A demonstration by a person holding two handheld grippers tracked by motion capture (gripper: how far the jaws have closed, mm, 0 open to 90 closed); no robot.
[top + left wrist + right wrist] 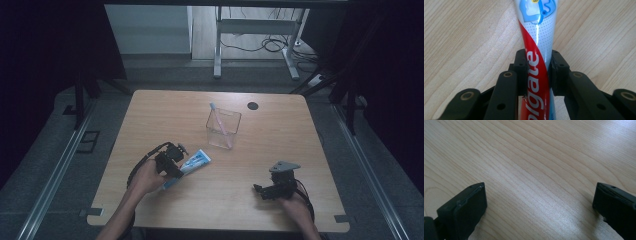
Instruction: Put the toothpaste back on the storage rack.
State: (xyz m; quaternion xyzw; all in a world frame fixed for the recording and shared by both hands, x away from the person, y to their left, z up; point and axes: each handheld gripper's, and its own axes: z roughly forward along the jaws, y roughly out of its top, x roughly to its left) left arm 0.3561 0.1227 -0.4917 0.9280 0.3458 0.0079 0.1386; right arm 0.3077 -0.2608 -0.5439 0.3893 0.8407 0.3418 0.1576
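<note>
My light wooden table [280, 130] carries a clear plastic cup [223, 129] and, nearer me, a Colgate toothpaste tube [195, 162].

I see the toothpaste tube [536, 50] cut off by the frame edges beyond and behind my left jaws; its cap end is hidden under that gripper.

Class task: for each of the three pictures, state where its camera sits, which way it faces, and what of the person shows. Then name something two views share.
High view: above the person's side, facing forward and down on the table; forearms, left gripper and right gripper show.
Left gripper view: on the left gripper, facing along its jaws, pressed on the toothpaste tube.
Right gripper view: on the right gripper, facing bare tabletop; jaws wide apart.
Shared: high and left gripper views both show the toothpaste tube.
</note>
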